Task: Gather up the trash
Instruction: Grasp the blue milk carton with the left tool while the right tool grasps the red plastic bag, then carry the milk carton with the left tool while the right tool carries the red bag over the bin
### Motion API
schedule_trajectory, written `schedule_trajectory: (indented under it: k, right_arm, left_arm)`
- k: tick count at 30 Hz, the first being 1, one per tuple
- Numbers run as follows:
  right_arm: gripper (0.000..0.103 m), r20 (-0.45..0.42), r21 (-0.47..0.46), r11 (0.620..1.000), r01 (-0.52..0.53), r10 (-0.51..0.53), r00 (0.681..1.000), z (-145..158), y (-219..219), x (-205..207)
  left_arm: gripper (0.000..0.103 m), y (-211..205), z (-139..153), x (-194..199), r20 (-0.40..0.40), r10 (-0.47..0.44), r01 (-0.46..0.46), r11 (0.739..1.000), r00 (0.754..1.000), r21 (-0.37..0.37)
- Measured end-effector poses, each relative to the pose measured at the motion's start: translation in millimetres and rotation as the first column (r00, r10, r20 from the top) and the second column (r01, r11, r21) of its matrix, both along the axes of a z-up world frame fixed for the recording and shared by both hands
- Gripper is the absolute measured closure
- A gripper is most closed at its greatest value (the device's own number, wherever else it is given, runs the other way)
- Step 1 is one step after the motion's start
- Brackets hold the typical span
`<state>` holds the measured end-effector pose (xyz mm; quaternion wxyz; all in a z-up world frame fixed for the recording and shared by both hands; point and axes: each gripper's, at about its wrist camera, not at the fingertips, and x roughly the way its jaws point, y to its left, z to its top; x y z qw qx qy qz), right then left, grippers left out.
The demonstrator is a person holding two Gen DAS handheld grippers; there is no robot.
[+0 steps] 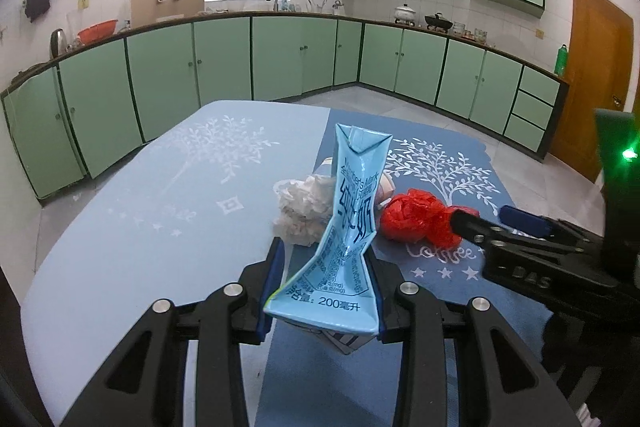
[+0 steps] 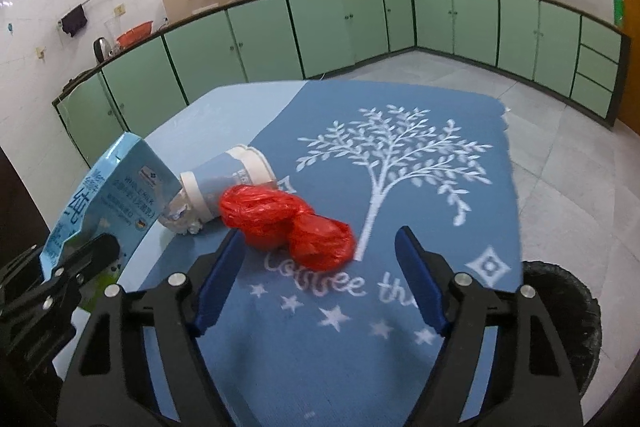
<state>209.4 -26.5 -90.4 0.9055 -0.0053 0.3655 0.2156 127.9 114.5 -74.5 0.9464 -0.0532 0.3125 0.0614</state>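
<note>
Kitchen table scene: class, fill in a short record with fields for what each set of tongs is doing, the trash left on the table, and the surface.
Left tongs: shut on the crushed blue milk carton, lifted above the table
Right tongs: open, empty, fingers either side of the space just short of the red plastic bag
Trash on table: red plastic bag, crumpled tissue, paper cup lying on its side
Surface: blue tablecloth with white tree print
Bin: dark rim at table's right edge

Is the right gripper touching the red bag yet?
Cannot tell. In the right wrist view the right gripper is open around the red bag, and its left finger overlaps the bag's edge in the image, with no plain contact or gap.
</note>
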Motion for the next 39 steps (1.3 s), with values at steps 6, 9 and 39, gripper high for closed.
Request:
schedule_trajectory:
  k: [6, 9, 39]
  right_arm:
    - [0.036, -0.046, -0.024, 1.0, -0.017, 0.015, 0.999, -11.6, 11.2, 16.1]
    - [0.049, -0.081, -0.015, 0.999, -0.039, 0.037, 0.996, -17.7, 14.2, 22.2]
    - [0.094, 0.045, 0.057, 0.998, 0.018, -0.021, 0.999, 54.4, -74.3, -48.2]
  left_arm:
    - [0.066, 4.0, 0.8, 5.4, 0.0, 0.003, -0.003, 1.0, 1.0, -0.021]
    - [0.066, 2.9, 0.5, 6.2, 0.0, -0.002, 0.002, 1.0, 1.0, -0.023]
    - [0.066, -56.2, 32.0, -4.0, 0.051, -0.119, 0.12, 0.993, 0.992, -0.014]
